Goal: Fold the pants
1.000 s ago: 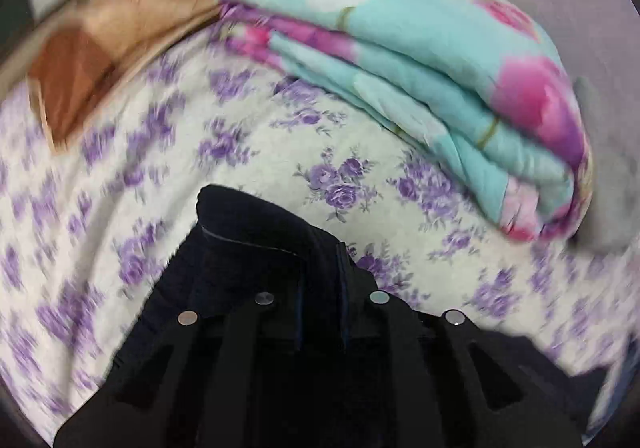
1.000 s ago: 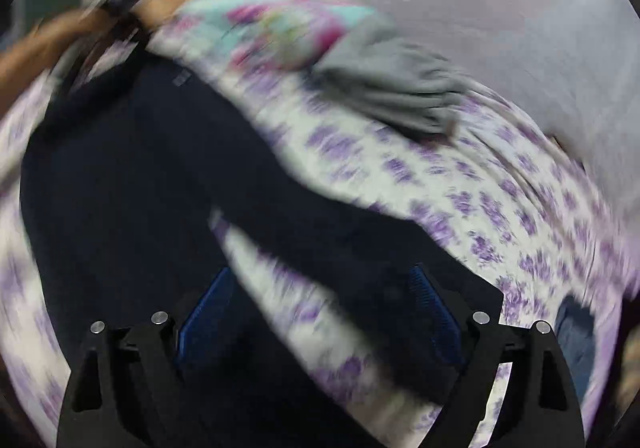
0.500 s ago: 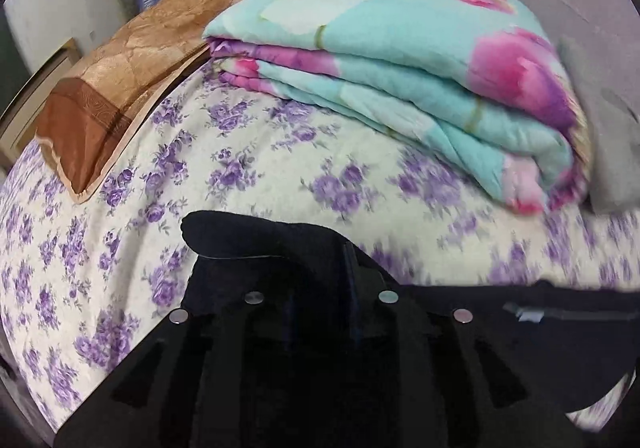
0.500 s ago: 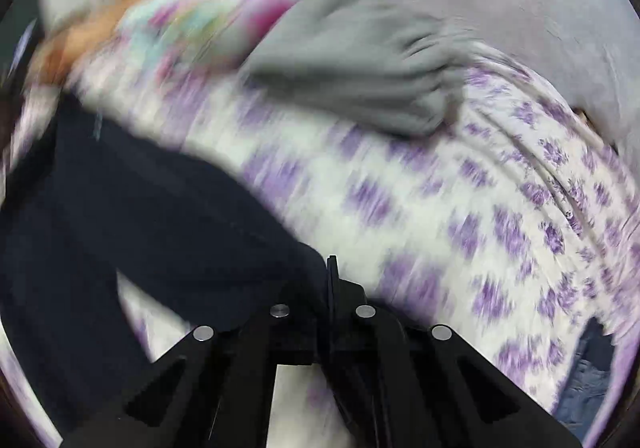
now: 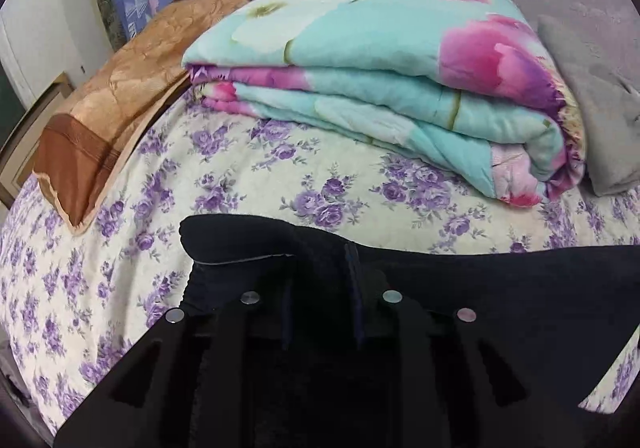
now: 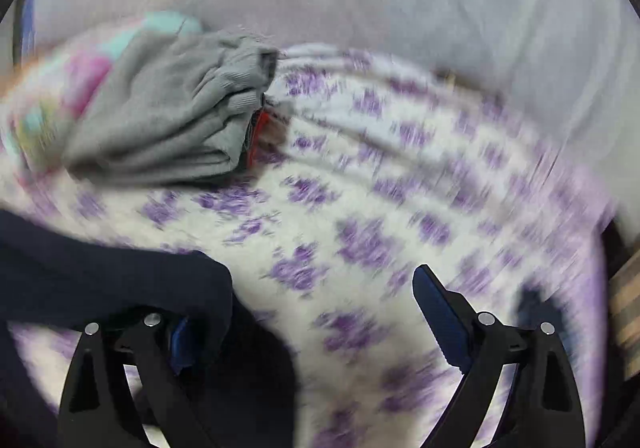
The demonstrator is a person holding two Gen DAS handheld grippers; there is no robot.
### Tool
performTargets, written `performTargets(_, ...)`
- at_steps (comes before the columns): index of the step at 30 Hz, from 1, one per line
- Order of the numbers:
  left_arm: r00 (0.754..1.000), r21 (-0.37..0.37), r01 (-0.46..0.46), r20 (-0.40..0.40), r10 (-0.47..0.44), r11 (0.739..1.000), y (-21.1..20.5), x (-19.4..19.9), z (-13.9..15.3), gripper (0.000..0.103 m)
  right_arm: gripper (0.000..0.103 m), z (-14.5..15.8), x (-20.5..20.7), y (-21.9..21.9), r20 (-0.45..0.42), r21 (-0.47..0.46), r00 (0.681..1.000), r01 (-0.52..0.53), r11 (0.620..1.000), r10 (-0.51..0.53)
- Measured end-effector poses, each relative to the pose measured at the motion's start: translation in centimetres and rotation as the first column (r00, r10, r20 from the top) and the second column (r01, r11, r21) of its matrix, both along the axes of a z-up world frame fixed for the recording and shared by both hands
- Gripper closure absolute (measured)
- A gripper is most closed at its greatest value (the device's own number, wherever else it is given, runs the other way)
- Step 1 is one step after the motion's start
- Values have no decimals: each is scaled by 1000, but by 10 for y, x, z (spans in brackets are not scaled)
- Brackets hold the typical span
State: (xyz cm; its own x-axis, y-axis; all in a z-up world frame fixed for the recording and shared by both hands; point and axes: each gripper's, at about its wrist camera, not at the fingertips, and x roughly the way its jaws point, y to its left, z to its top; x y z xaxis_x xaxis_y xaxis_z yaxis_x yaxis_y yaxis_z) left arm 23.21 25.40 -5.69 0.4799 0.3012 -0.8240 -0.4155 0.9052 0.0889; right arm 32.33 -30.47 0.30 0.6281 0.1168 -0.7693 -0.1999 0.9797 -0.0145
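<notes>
Pants here are dark navy, spread across the near part of the bed, one stretch running off to the right in the left wrist view. The bedsheet under them is cream with purple flowers. Behind sits a folded turquoise quilt with big pink blooms, resting on the sheet, with a brown-and-tan pillow to its left and a grey garment just beside its other end. The left gripper is clenched on a bunched-up edge of the pants. The right gripper is spread wide, nothing between its fingers, though dark fabric drapes over the left one; that view is pretty blurry.
</notes>
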Motion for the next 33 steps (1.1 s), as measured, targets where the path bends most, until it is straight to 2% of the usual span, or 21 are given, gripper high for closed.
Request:
performTargets(2,1000,10,-19,-7,20,1000,2,8,-7,79,9,2,3,-16,-43,192,998,48,980,-41)
performTargets(4,999,24,-45,-29,45,999,1,15,-15,79,9,-1,9,-16,-59,239,995,87,967,-75)
performTargets(8,993,79,-91,-67,96,993,-4,27,-21,79,9,-8,40,-2,-57,101,986,162,982,-157)
performTargets(9,992,86,-99,-67,105,991,-6,27,-20,79,9,-6,44,5,-14,24,987,163,986,-163)
performTargets(11,993,99,-91,-63,97,991,-12,25,-15,79,7,-12,54,31,94,-272,983,180,945,-160)
performTargets(12,994,104,-77,-64,84,992,-16,24,-13,79,7,-18,57,42,102,-368,984,174,913,-146)
performTargets(13,996,128,-52,-69,62,990,-20,21,-10,79,7,-23,63,48,56,-413,991,136,900,-124)
performTargets(14,996,137,-37,-70,47,990,-22,18,-8,79,7,-25,68,45,1,-409,994,104,907,-114)
performTargets(16,999,113,7,-51,-2,994,-17,11,-3,78,7,-11,71,24,-67,-291,993,71,954,-94)
performTargets(19,1000,-3,6,-5,-6,1000,-2,7,0,77,7,16,62,-21,-84,-95,996,12,995,-20)
performTargets(21,1000,-58,4,15,-3,998,0,7,-1,77,7,25,56,-41,-74,-87,997,19,996,-25)
performTargets(22,1000,-50,3,11,-2,999,-3,9,-2,77,7,29,52,-53,-64,-65,998,22,998,-26)
performTargets(24,1000,11,8,-11,-7,1000,-9,14,-6,77,5,42,46,-77,-13,-7,996,93,996,-93)
performTargets(25,1000,38,4,-24,-3,999,-11,16,-9,77,5,50,43,-98,23,52,983,180,982,-182)
performTargets(27,999,0,-40,-10,40,999,-8,14,-9,77,4,52,35,-132,45,113,922,377,919,-384)
performTargets(28,998,-20,-57,2,57,998,-6,10,-7,77,4,46,32,-140,24,92,898,436,895,-439)
performTargets(29,997,-42,-74,17,75,996,-6,6,-3,76,4,42,30,-138,5,68,917,398,915,-399)
performTargets(30,997,-41,-76,20,77,996,-8,4,0,71,4,35,27,-126,-18,15,956,295,956,-294)
performTargets(31,997,-34,-70,21,71,997,-11,1,4,68,4,30,22,-117,-26,-37,970,239,970,-240)
performTargets(32,997,-16,-62,32,63,998,-16,-5,10,53,4,23,17,-110,-31,-78,980,195,978,-198)
performTargets(33,997,7,-63,50,62,998,-20,-11,16,32,4,11,12,-105,-48,-93,986,154,984,-159)
